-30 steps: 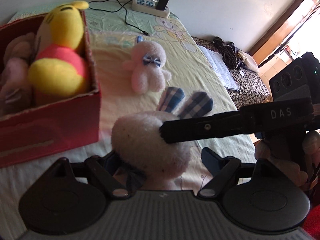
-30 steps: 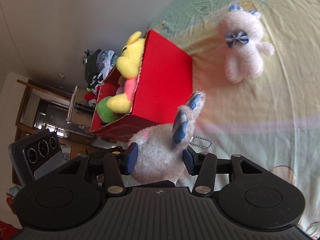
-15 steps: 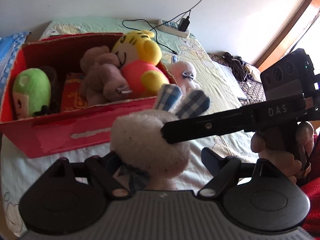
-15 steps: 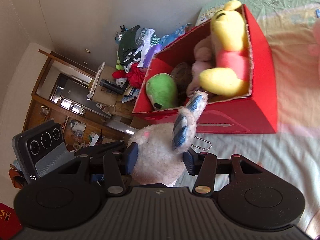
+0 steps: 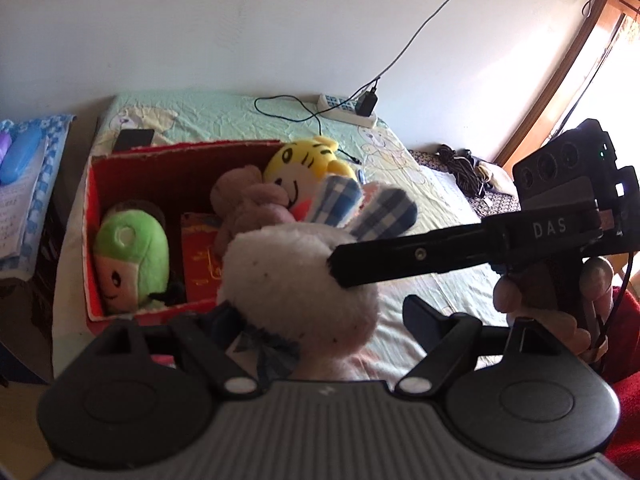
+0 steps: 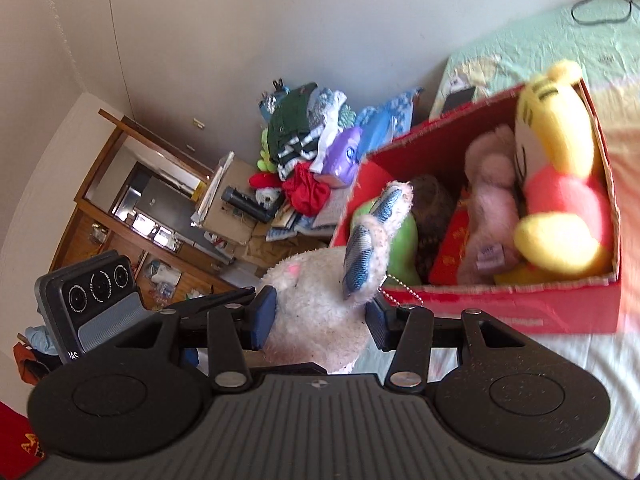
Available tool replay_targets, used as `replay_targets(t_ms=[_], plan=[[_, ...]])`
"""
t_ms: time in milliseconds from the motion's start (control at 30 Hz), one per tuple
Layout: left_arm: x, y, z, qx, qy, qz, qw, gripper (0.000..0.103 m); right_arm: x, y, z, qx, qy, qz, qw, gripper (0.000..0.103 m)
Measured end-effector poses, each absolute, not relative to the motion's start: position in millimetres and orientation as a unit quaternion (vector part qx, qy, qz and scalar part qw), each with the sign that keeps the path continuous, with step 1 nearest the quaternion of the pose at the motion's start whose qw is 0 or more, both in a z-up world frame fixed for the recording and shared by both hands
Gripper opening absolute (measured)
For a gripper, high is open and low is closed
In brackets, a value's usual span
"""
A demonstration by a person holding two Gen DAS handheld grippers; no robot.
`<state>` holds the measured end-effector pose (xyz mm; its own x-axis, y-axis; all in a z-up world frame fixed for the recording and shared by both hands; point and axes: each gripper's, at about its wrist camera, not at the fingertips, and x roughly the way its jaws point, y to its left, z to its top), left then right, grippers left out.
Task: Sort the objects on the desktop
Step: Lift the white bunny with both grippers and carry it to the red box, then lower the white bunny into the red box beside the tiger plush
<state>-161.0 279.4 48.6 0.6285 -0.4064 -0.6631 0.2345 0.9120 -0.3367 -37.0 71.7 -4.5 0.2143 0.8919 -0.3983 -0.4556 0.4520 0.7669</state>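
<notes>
Nearest: white plush rabbit [image 6: 316,312] with blue checked ears, held off the bed. Right gripper [image 6: 320,322] has its blue pads pressed into both sides of the rabbit's head, jaws partly closed, the plush filling the gap between them. A bead chain hangs from the toy by the right-hand pad.

Left gripper [image 5: 316,320]: jaws stand wide. The rabbit's body and blue bow sit between the fingers, against or close to the left one, clear of the right one. Cannot tell whether it bears any load; looks like support only. The right gripper's finger crosses the left view and meets the rabbit's head; the hand [image 5: 548,304] holding that tool shows at the right edge.

Just beyond: red box [image 6: 500,312] on the bed [image 5: 432,248]. Rabbit hangs before its near wall, near the left end, not yet over the opening.

In the box: green plush [image 5: 130,264] at left, a red packet [image 5: 200,260] in the middle, a pink plush [image 5: 244,208], a yellow plush [image 5: 304,168] at the right end.

Far: power strip [image 5: 346,110] with cable at the head of the bed; dark phone-like slab [image 5: 134,138] behind the box.

Judgement: sorting well along, several toys boxed. Rabbit in transit; left to do is carry it over the rim and release. Free space seems to lie in the middle, above the packet. Whether other toys remain on the bed is hidden here.
</notes>
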Motion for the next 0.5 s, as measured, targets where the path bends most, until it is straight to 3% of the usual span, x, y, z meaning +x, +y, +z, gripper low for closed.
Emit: replay_targets(t_ms=[233,500], plan=[[-122.9,295.2,59.1,-0.094,0.346,-0.194,0.913,0.085,-11.8,87.6,14.8,0.226,0.367,0.437,0.790,0.051],[-66.6,311.3,34.8,-0.117,0.337,-0.188,0.915,0.085,30.5,99.4,0.2,0.195,0.348,0.408,0.821,0.050]])
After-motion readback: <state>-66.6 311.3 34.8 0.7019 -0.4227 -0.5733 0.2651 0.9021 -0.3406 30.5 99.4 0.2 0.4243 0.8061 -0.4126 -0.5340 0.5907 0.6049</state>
